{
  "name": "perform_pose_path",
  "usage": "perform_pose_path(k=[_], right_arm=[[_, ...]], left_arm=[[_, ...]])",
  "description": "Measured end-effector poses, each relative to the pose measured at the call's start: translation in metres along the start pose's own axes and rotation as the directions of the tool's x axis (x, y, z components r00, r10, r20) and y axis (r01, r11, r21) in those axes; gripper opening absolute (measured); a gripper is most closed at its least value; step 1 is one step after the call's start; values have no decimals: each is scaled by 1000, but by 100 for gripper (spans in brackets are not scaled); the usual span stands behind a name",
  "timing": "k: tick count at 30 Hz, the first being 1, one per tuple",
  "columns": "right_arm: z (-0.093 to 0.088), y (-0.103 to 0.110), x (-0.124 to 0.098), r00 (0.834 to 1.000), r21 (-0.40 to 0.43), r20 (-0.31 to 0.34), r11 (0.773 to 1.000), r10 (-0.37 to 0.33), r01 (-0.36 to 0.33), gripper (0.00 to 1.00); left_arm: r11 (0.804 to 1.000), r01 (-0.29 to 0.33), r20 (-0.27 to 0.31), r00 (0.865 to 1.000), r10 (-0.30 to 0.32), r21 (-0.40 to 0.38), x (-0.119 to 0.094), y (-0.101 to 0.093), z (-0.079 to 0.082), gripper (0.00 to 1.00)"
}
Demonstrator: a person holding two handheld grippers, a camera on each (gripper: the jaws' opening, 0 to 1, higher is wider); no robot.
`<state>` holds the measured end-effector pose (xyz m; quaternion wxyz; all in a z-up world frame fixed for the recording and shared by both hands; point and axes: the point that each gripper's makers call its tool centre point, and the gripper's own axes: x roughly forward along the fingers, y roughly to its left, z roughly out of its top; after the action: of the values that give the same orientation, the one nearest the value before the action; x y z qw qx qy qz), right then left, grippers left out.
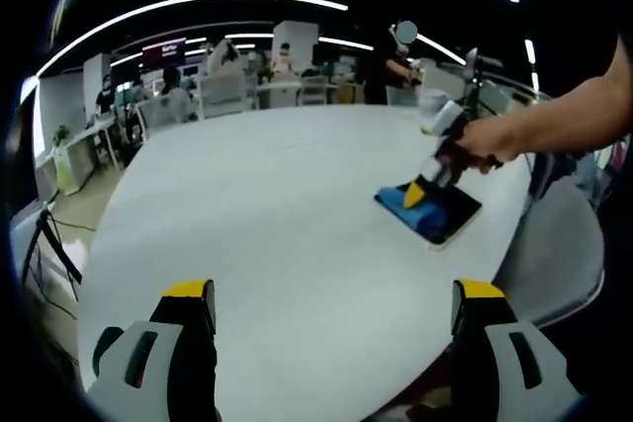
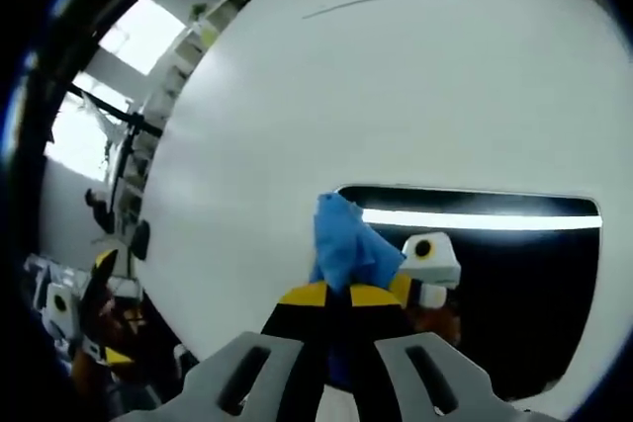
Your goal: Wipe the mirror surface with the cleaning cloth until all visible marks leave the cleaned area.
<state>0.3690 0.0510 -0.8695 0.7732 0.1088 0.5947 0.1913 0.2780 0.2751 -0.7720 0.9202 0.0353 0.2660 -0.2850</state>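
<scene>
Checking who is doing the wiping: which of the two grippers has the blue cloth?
The right gripper: its jaws are shut on the blue cloth, pressed on the mirror. The left gripper stands open over the white table.

Big white round bench point(image 1: 287, 214) is sitting in an open-plan office. Long ceiling light strips point(image 1: 198, 2) are glowing overhead. Desks w/ chairs point(image 1: 223, 96) and people are lining the bkgd; grey chair point(image 1: 554, 254) is standing beside bench.
</scene>
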Motion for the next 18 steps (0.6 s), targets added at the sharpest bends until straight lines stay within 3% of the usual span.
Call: perform_pose_path(k=[18], right_arm=[[1, -2, 1, 1000, -15, 6, 999, 30, -30, 0]], left_arm=[[1000, 7, -9, 1000, -7, 14, 1, -5, 2, 99]])
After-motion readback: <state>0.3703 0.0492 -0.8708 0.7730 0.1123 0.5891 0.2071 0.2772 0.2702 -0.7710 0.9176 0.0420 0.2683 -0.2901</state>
